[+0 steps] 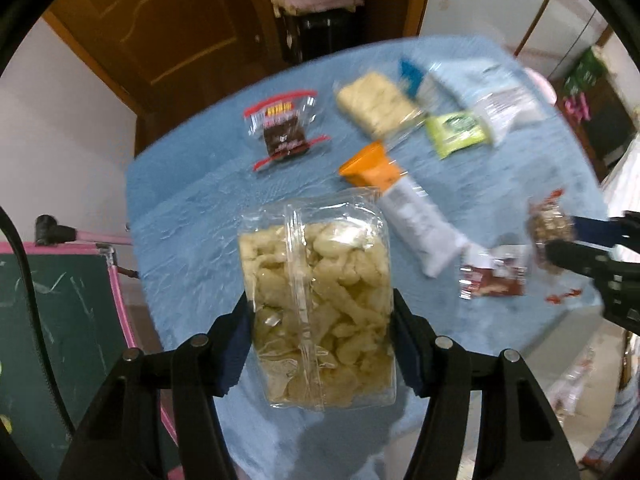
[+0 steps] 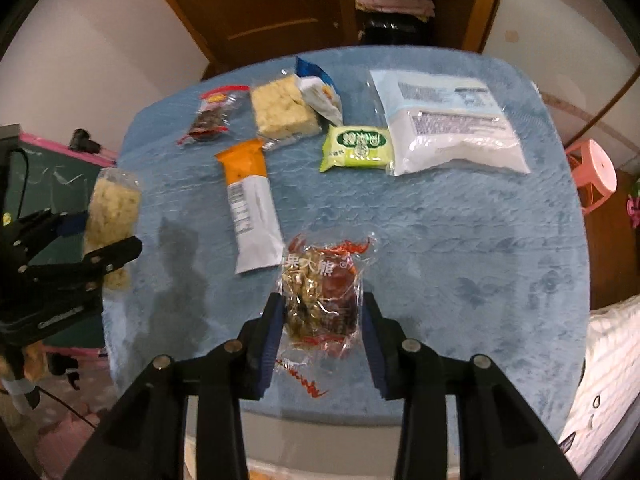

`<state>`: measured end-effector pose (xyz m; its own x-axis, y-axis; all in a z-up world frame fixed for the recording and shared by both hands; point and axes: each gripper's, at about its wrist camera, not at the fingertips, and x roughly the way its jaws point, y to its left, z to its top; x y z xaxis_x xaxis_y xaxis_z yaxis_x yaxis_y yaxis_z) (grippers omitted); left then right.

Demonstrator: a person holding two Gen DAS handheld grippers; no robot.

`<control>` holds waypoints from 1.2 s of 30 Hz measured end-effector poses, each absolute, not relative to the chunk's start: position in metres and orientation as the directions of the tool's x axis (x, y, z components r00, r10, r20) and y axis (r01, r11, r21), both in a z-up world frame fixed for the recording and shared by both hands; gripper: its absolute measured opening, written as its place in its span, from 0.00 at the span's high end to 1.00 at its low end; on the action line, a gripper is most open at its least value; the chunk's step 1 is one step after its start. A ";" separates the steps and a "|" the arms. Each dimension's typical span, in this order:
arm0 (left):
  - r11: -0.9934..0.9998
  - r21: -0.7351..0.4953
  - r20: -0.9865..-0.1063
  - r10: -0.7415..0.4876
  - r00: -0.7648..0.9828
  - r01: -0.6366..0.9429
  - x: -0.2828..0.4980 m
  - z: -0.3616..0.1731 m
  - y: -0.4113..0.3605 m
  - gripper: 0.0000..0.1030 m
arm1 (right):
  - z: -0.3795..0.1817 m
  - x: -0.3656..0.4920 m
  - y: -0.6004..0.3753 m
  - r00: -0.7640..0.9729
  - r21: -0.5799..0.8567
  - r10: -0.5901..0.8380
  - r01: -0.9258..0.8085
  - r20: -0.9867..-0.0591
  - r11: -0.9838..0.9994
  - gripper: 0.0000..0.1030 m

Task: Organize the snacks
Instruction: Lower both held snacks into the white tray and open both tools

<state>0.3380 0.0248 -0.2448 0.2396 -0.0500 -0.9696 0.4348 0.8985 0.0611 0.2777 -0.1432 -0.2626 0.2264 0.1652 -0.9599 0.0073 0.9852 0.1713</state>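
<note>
My left gripper (image 1: 320,308) is shut on a clear pack of pale yellow puffed snacks (image 1: 316,256), held above the blue-clothed table (image 1: 192,208). The right wrist view shows that gripper (image 2: 100,232) at the left edge with the pack (image 2: 114,200) between its fingers. My right gripper (image 2: 322,300) is shut on a clear, red-printed packet of brown nut snack (image 2: 320,272), also lifted off the cloth. From the left wrist view, the right gripper (image 1: 560,240) and its packet (image 1: 550,224) sit at the far right.
On the cloth lie an orange-and-white bar (image 2: 250,200), a green packet (image 2: 356,146), a big white bag (image 2: 452,128), a pale square cake (image 2: 282,110), a blue-white packet (image 2: 320,88), a dark red-trimmed snack (image 2: 212,116) and a small red-brown packet (image 1: 492,276). A pink stool (image 2: 596,172) stands on the right.
</note>
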 end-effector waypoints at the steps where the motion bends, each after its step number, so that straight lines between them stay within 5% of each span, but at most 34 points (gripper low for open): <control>1: 0.901 0.061 -0.963 -0.059 0.262 0.430 0.324 -0.230 0.023 0.41 | -0.257 0.273 -0.143 0.237 0.176 0.171 -0.002 -0.956 0.984 0.63; 13: 0.932 -0.001 -0.913 -0.149 0.379 0.362 0.174 -0.135 -0.003 0.41 | -0.172 0.180 -0.165 0.362 0.218 0.256 -0.142 -0.896 0.965 0.63; 36: 0.958 0.031 -0.934 -0.073 0.350 0.284 0.056 -0.172 -0.042 0.41 | -0.199 0.050 -0.174 0.293 0.180 0.240 -0.218 -0.925 0.959 0.62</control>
